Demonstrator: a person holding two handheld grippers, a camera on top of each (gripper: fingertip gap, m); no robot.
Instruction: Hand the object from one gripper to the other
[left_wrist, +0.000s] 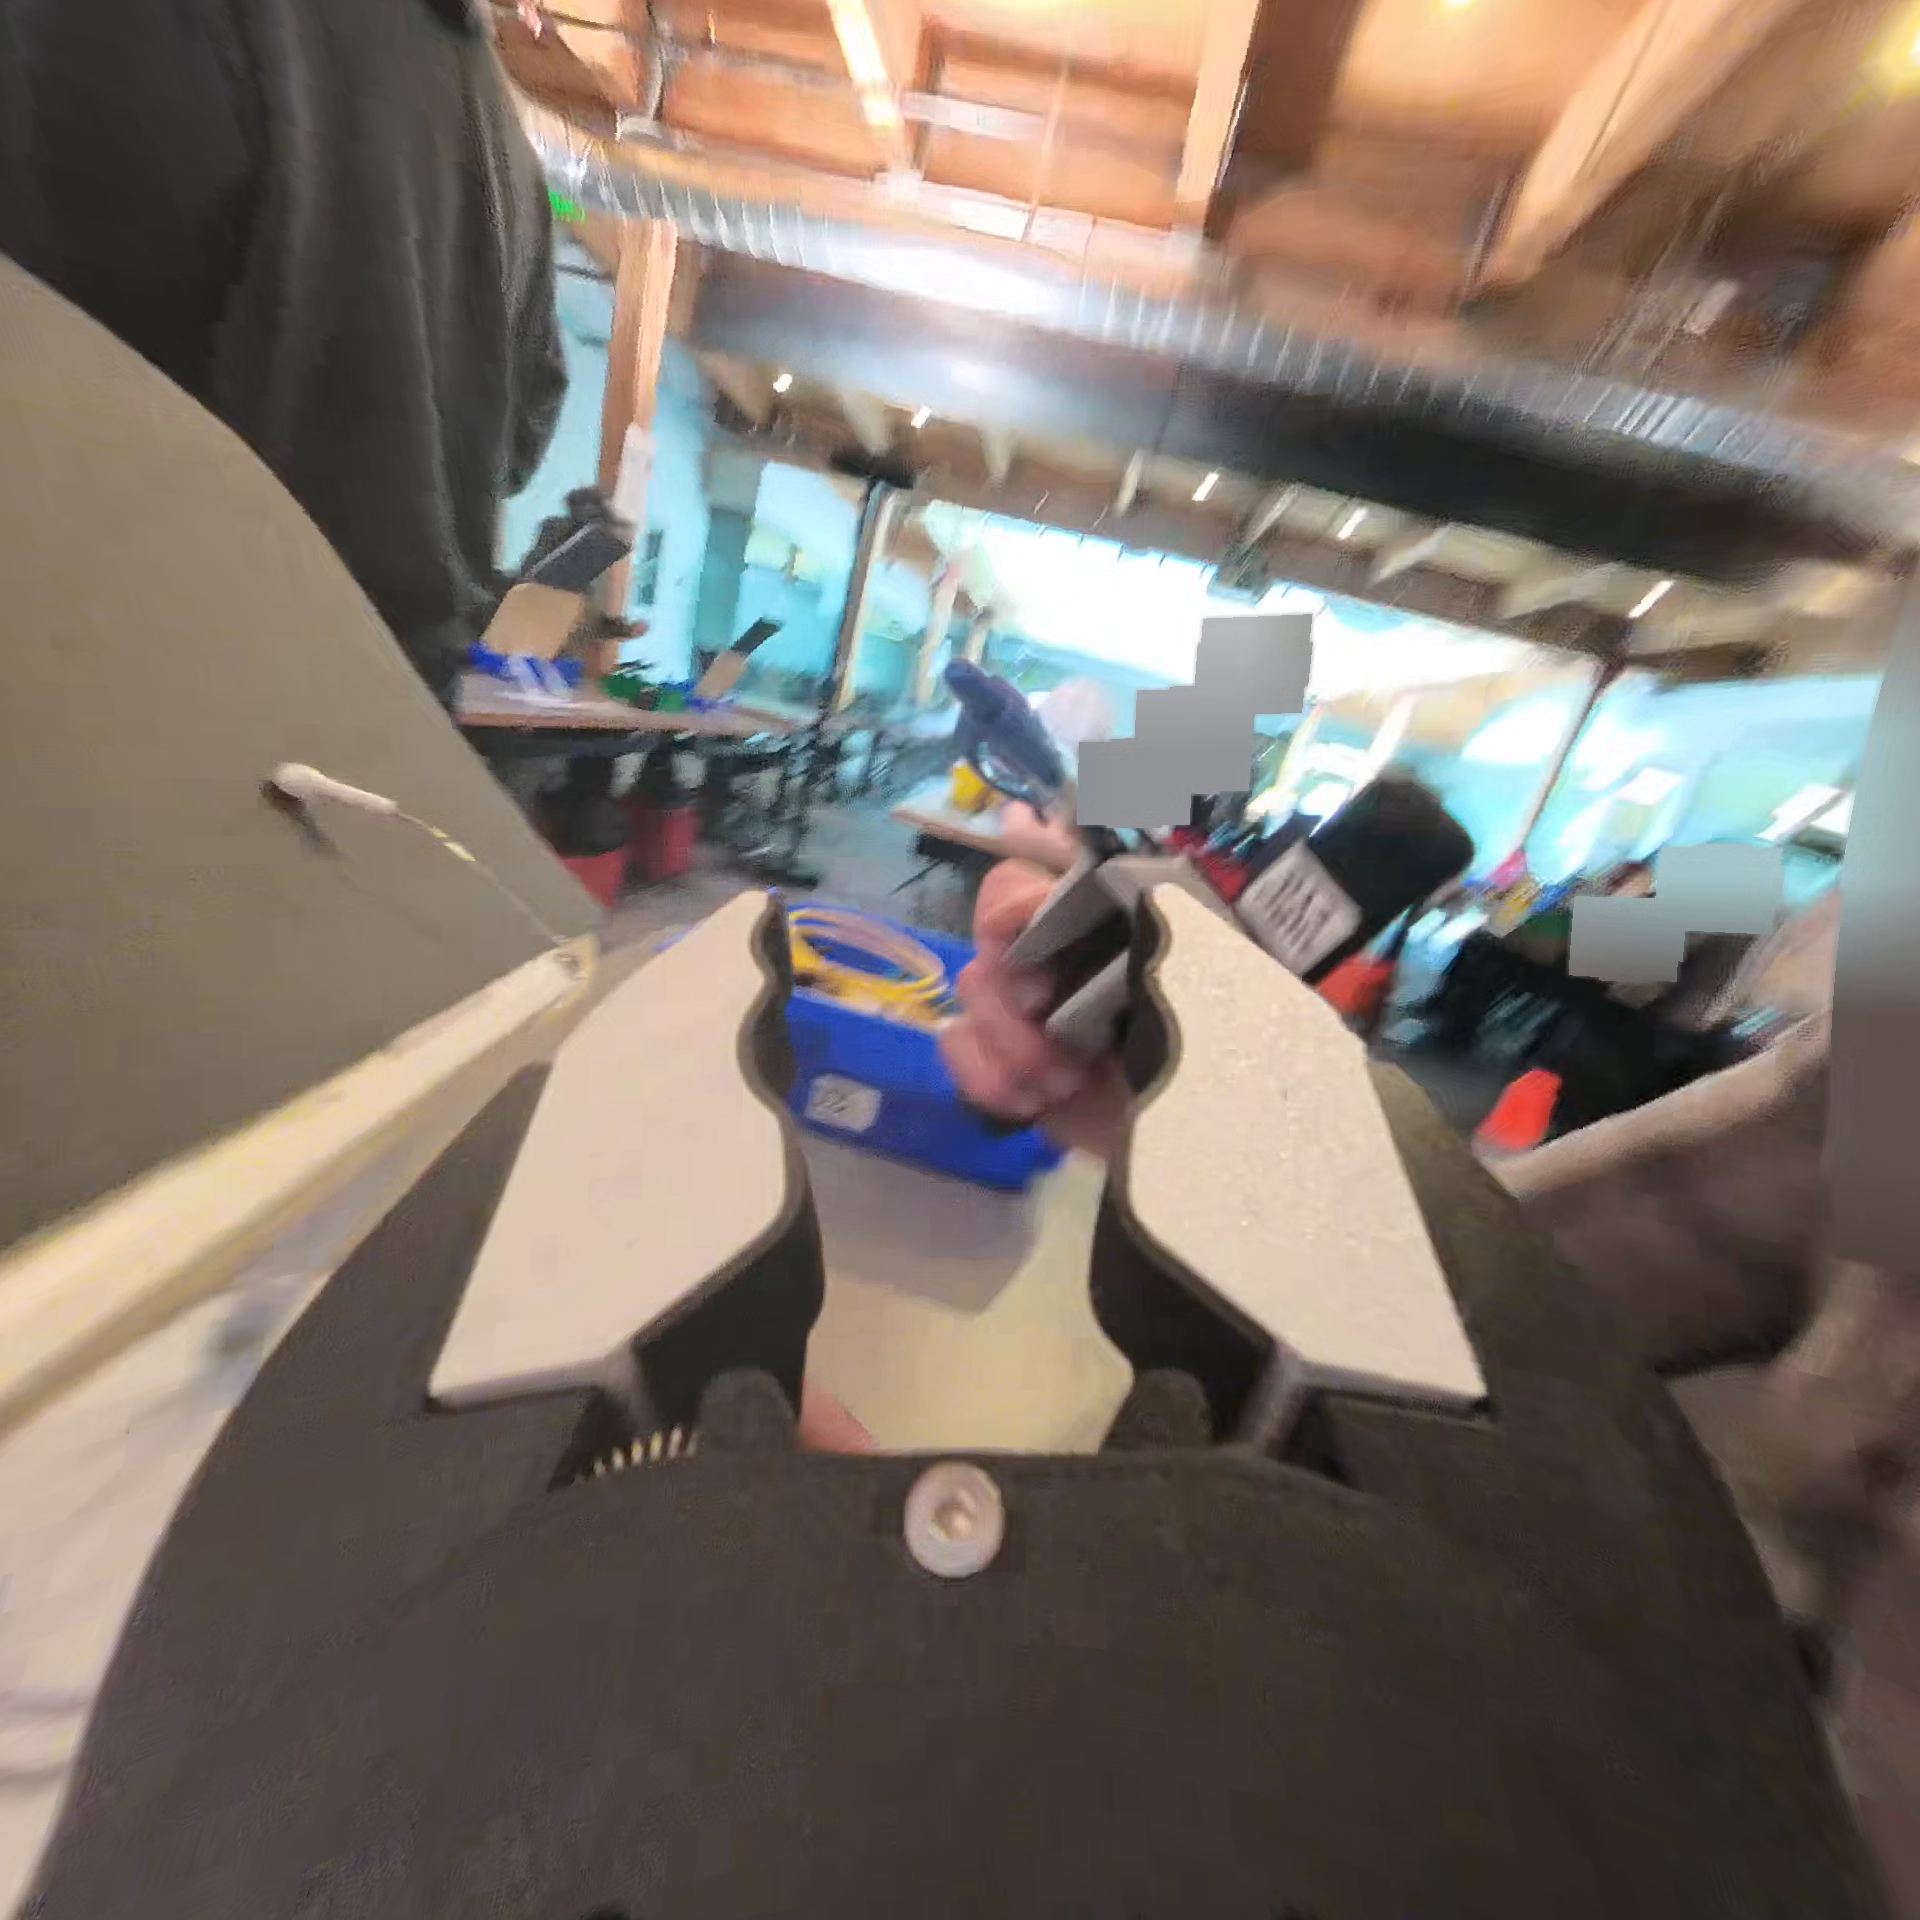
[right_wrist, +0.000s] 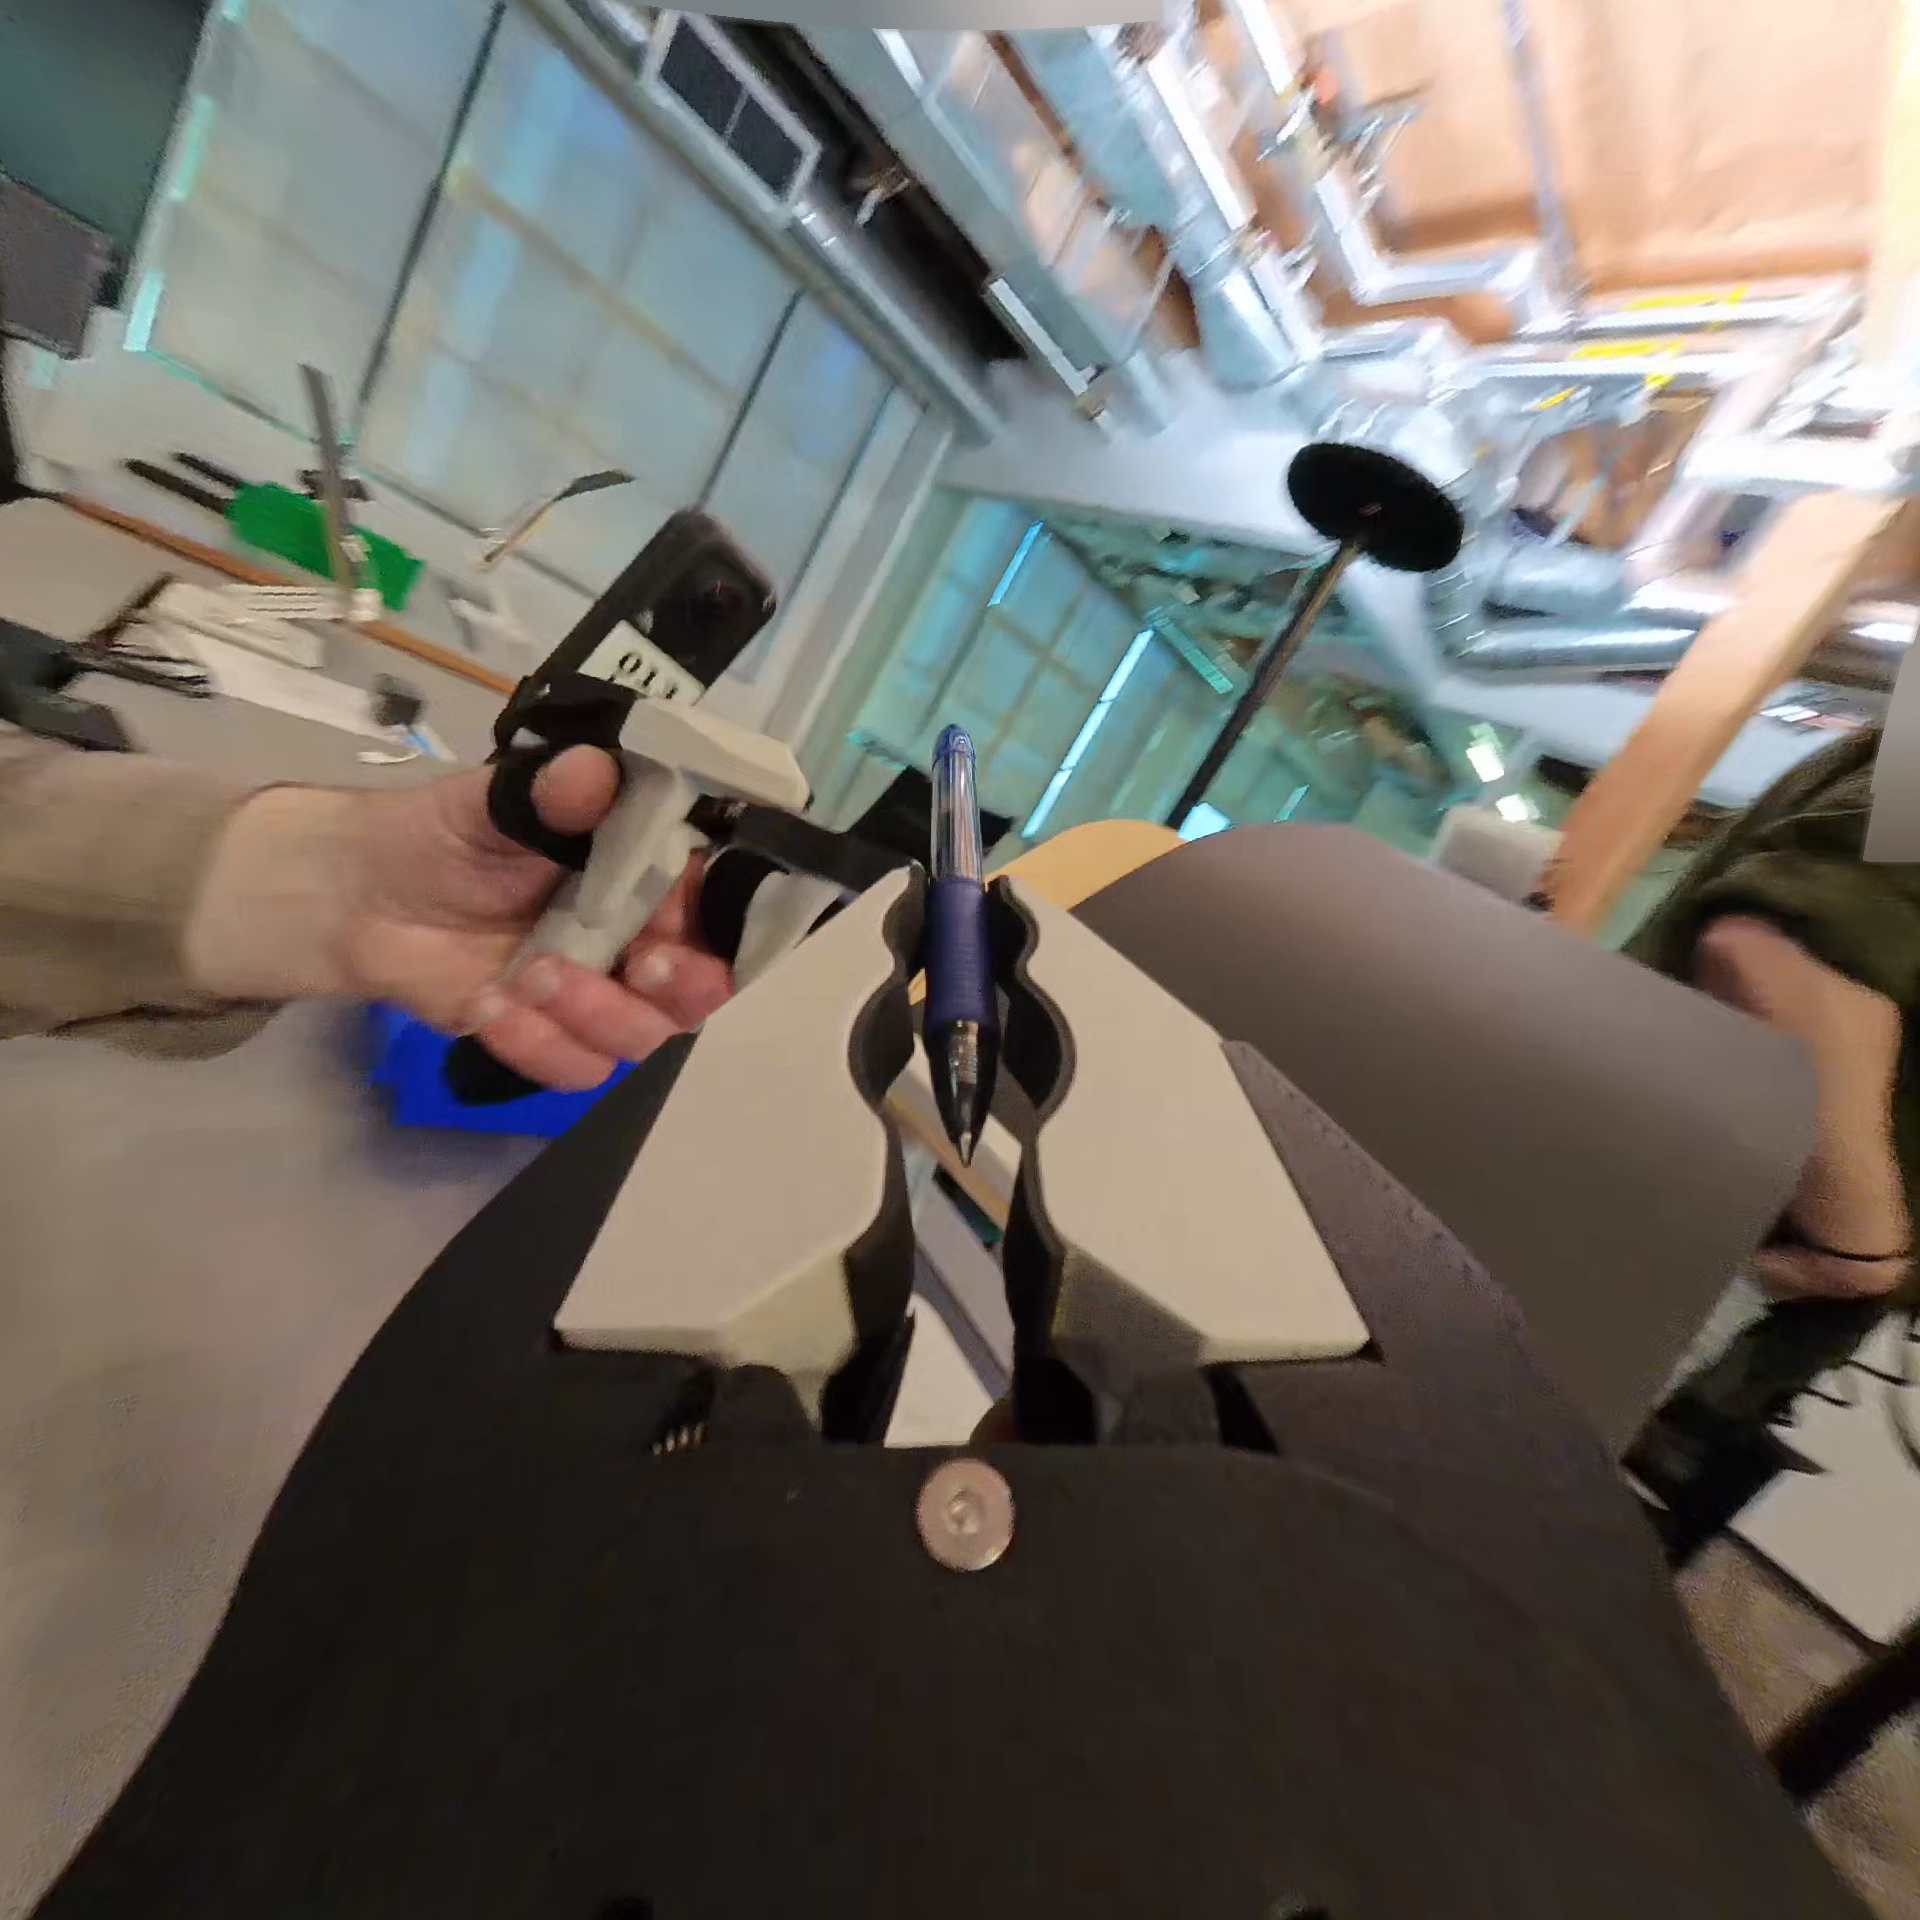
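The right gripper's (right_wrist: 961, 914) two pale grey fingers (right_wrist: 790, 1049) with wavy black inner pads are drawn nearly together and pinch the dark blue rubber grip of a blue ballpoint pen with a clear barrel (right_wrist: 956, 935); the pen stands roughly upright in the right wrist view, its metal tip pointing toward 6 o'clock and its blue cap end toward 12 o'clock, well clear of any surface. At 9 o'clock of the pen, a person's left hand (right_wrist: 488, 935) in a beige sleeve grasps the grey and black handle of the left gripper, one finger through a black trigger ring; most of that gripper's fingers lie hidden behind the right gripper's left finger. In the left wrist view the left gripper's (left_wrist: 956, 935) pale grey fingers (left_wrist: 665, 1122) stand apart with a clear gap and hold nothing. Through that gap, at about 1 o'clock, a hand (left_wrist: 1013, 997) holding the other gripper shows, blurred and partly covered by the right-hand finger, so the pen cannot be made out there. A blue plastic bin holding yellow cable (left_wrist: 883, 1049) sits beyond the gap. The background is smeared in both views.
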